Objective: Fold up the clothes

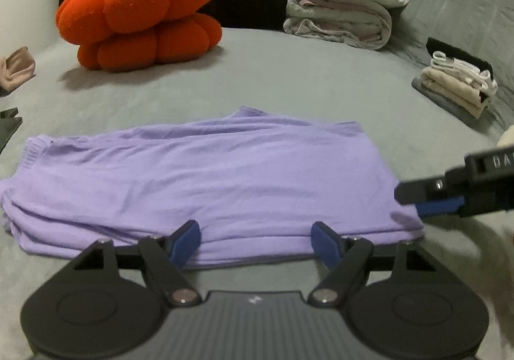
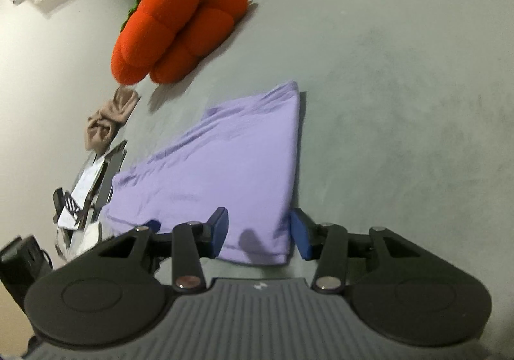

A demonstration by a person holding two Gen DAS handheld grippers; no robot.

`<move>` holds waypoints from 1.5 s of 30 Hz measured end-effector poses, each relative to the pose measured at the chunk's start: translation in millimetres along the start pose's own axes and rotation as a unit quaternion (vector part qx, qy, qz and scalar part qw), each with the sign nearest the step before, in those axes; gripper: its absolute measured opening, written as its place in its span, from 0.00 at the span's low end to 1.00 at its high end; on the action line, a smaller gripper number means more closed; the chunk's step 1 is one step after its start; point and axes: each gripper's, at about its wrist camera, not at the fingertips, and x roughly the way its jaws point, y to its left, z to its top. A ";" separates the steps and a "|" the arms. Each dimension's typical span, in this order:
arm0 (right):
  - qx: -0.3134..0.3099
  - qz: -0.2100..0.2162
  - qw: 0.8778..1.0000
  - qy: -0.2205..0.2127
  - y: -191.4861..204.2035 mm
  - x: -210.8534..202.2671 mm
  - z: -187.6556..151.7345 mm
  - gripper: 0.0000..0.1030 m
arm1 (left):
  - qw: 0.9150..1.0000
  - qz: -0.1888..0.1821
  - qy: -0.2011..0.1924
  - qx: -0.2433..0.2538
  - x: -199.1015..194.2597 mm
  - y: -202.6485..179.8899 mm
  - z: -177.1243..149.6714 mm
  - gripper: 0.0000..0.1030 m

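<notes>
Lilac garment lay folded on the grey bed, both grippers released at its edges.

The bed (image 1: 289,77) carried an orange pumpkin cushion (image 1: 138,16) toward its far side and a stack of folded clothes (image 1: 459,90) near its right edge. The lilac garment (image 1: 205,180) lay flat near the bed's near edge, folded into a long layered rectangle, lightly creased, with a gathered band at its left end. The left gripper (image 1: 255,239) stood wide apart over the garment's near edge, pinching nothing. The right gripper (image 2: 260,233) straddled the garment's right end, partly spread, pads (image 2: 300,231) not pressing the cloth.
</notes>
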 end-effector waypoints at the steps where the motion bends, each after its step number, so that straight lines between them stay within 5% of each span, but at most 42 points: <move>1: 0.001 0.000 1.000 -0.003 -0.8 1.1 1.7 0.45 | 1.000 0.001 0.002 0.002 -0.1 -0.4 0.1 0.76; 9: -0.018 -0.005 1.000 -0.018 -3.1 16.4 19.2 0.44 | 1.000 0.002 0.009 0.007 -0.4 -1.1 2.1 0.76; 12: -0.025 -0.015 0.999 -0.024 -5.1 20.5 20.3 0.32 | 1.000 -0.001 0.008 0.003 -1.1 -0.2 3.1 0.76; 14: -0.029 -0.023 0.999 -0.027 -6.5 22.1 20.2 0.12 | 1.000 -0.006 0.005 -0.003 -2.9 0.8 3.6 0.76; 16: -0.030 -0.030 0.999 -0.030 -7.6 20.4 20.7 0.07 | 0.999 -0.028 -0.014 -0.014 -10.5 1.9 4.8 0.76; 21: -0.039 -0.028 0.998 -0.050 1.9 12.1 19.4 0.07 | 0.996 -0.069 -0.057 -0.006 -23.5 -3.7 8.8 0.82; 28: -0.047 -0.020 0.997 -0.065 8.8 8.6 17.7 0.07 | 1.000 -0.022 0.009 0.020 5.2 -13.3 2.2 0.82; 31: -0.030 -0.022 0.998 -0.052 2.0 13.6 18.3 0.19 | 1.000 -0.029 0.008 0.005 3.5 -10.8 3.7 0.82; 45: -0.058 -0.039 0.995 -0.064 15.1 11.2 16.9 0.07 | 0.999 -0.029 0.015 -0.008 0.7 -7.1 6.7 0.82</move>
